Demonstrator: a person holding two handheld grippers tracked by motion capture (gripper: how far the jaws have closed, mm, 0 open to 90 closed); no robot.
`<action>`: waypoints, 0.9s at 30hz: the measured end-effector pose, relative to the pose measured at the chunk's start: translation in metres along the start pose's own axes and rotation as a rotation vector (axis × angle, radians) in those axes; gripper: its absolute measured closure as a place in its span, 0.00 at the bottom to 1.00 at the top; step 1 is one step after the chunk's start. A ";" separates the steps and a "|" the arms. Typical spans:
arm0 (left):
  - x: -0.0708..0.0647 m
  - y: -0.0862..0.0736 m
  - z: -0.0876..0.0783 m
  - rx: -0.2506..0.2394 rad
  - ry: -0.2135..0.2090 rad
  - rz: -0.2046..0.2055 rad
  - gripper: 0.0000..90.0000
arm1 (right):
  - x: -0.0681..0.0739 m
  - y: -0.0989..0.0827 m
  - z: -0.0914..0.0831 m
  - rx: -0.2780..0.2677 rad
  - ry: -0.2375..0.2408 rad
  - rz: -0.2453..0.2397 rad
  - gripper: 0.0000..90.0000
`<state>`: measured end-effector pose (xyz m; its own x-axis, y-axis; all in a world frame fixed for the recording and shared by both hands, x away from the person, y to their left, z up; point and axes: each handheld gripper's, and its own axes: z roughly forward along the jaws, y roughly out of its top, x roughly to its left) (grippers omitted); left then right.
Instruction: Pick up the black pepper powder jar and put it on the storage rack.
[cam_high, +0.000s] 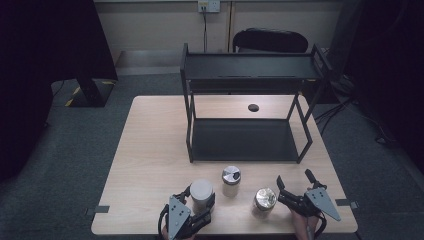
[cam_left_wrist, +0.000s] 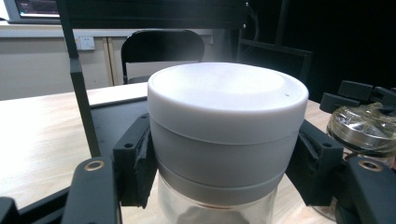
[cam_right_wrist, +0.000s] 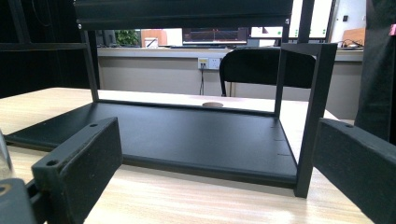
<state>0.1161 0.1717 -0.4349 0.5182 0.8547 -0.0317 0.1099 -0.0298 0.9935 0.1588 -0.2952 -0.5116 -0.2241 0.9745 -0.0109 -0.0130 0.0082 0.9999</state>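
White-lidded jar (cam_high: 201, 194) stands upright just before the black shelf rack (cam_high: 245, 140), my left gripper (cam_high: 197, 206) clamped on its lid, nearer than my spread, empty right gripper (cam_high: 296, 186)

High view: above near table (cam_high: 150, 150) edge, facing forward-down. Gripper views: low, close, both facing shelf rack (cam_high: 245, 110) (cam_left_wrist: 79, 93) (cam_right_wrist: 187, 135).

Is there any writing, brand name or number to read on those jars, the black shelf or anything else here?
None can be read.
White-lidded jar in the left tool: plain lid, no label.
Two other jars: no label visible.
Black shelf: no markings.
Monitors behind: bright screens, content too blurred to read.
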 end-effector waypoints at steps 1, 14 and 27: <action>0.001 0.001 0.000 0.000 0.000 0.000 0.38 | 0.000 0.000 0.000 0.000 0.000 0.000 0.01; 0.004 0.004 0.002 -0.004 0.006 -0.003 0.38 | 0.000 0.000 0.000 0.000 -0.001 0.000 0.01; 0.006 0.011 0.007 -0.008 0.013 0.005 0.38 | 0.000 0.000 0.000 0.000 0.000 0.001 0.01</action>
<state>0.1262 0.1731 -0.4251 0.5073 0.8614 -0.0252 0.1005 -0.0300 0.9945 0.1588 -0.2953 -0.5117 -0.2242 0.9745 -0.0100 -0.0131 0.0073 0.9999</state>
